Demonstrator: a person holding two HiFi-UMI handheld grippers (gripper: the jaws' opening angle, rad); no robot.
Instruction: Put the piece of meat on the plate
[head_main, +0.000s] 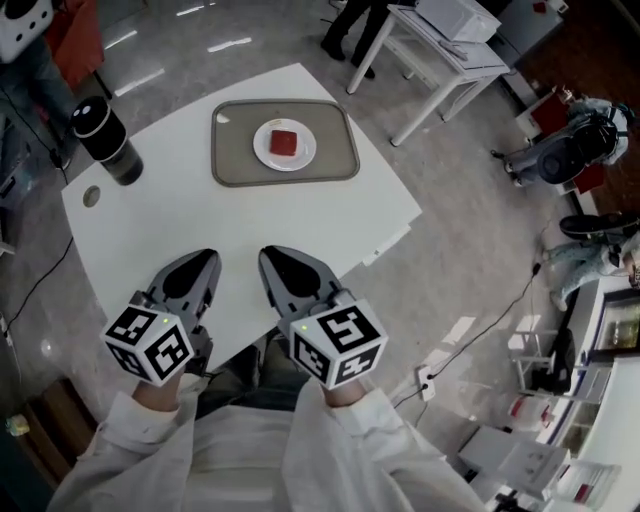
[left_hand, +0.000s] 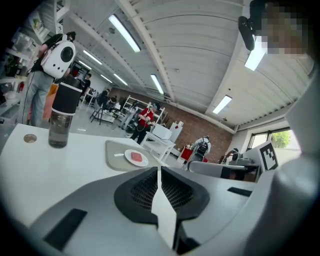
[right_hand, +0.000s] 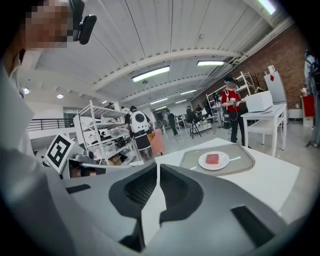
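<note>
A red piece of meat lies on a small white plate, which sits on a grey tray at the far side of the white table. Both grippers rest near the table's front edge, far from the tray. My left gripper is shut with nothing in it, and so is my right gripper. The left gripper view shows the shut left gripper with the meat far ahead. Past the shut right gripper, the right gripper view shows the meat on the plate.
A dark bottle with a black cap stands at the table's far left, with a small round disc set in the tabletop near it. A small white item lies in the tray's corner. Another white table stands beyond.
</note>
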